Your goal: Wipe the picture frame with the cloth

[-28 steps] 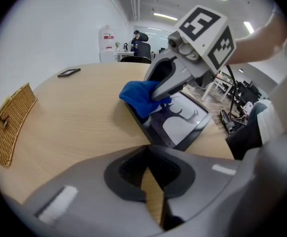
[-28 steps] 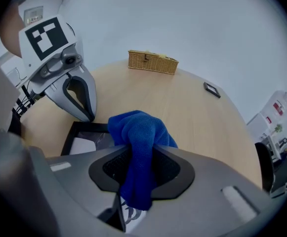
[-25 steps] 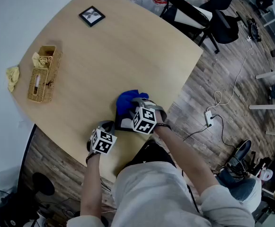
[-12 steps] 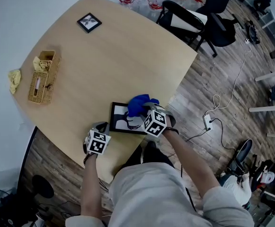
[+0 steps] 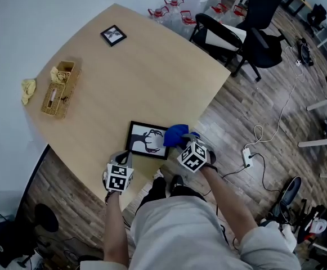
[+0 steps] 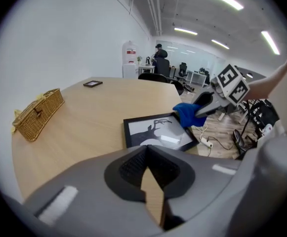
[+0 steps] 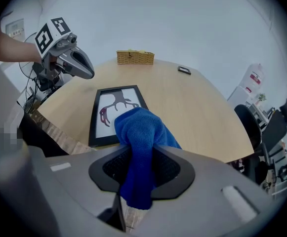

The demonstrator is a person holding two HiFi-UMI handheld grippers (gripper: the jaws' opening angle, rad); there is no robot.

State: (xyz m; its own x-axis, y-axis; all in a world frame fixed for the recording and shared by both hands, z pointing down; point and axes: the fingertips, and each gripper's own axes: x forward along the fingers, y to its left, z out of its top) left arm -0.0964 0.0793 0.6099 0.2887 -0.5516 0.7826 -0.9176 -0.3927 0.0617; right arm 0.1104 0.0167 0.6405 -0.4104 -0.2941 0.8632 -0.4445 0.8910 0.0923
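Right gripper (image 7: 141, 174): clenched on the blue cloth (image 7: 139, 132); a thick fold sticks out in front of the jaws and a short end hangs below them.
Left gripper (image 6: 150, 181): jaws pressed together with nothing between them; it hovers over the table (image 5: 152, 77) just beside the near-left corner of the frame and does not seem to touch it.
Picture frame (image 5: 147, 140): lies flat, glass up, close to the table edge nearest to the person.
Cloth position: at the right end of the frame, over its border there; most of the glass is uncovered.
Step in hand: probably one stroke of wiping, with the rest of the glass still to do.
Risk, sliding: nothing holds the frame. A stroke pulled toward the person could drag it over the near edge and down to the floor (image 5: 247, 106).
Cause: the frame is light on smooth wood, and the left gripper is not pressing on it.
Risk, scratching: if the right gripper comes down too steeply, the hard jaw tips could reach the glass in place of the fold.
Risk, losing the cloth: only a narrow part is pinched, so friction on the glass could pull it out.
Safer way, as a judgement: steady a corner of the frame with the left gripper and wipe away from the edge.
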